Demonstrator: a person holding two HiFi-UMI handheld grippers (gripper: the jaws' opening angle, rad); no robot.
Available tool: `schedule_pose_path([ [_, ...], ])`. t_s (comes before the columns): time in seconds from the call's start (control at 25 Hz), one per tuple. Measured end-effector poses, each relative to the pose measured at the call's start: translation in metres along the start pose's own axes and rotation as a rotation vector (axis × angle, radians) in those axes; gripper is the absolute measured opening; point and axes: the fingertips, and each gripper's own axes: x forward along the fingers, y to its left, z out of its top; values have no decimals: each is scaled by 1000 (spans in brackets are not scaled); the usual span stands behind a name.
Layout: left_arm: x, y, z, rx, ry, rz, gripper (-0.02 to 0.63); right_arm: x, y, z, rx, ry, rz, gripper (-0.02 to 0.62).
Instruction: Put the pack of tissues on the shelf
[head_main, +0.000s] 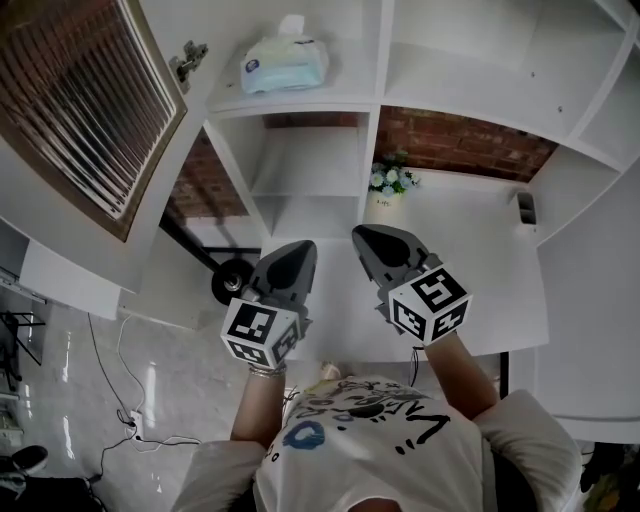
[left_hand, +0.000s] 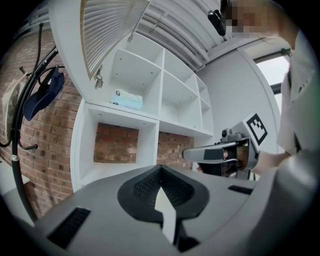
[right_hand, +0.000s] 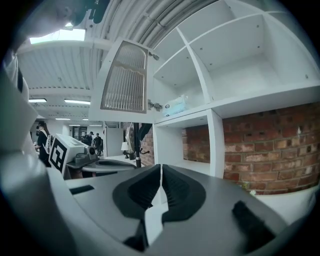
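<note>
The white shelf (head_main: 300, 102) stands over the white bench (head_main: 480, 270). The left gripper (head_main: 295, 250) and right gripper (head_main: 378, 240) hover side by side above the bench. Each is clenched, jaws together, gripping nothing. The pack of tissues (head_main: 285, 66) lies in the shelf's upper-left compartment, well apart from both.

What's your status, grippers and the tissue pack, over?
Left gripper shut, empty. Right gripper shut, empty. Pack of tissues on the shelf, upper compartment. Nothing in the way.
</note>
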Motion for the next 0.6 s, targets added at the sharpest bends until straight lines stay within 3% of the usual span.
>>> schedule_pose_path([
  [0.2,-3,-12,-21,-25,43,-32,15,-7,2,-20,34,27,6,31],
  [0.6,-17,-28,-44,-12,48,-70,15,-24,13,-46,61,34,37,31],
])
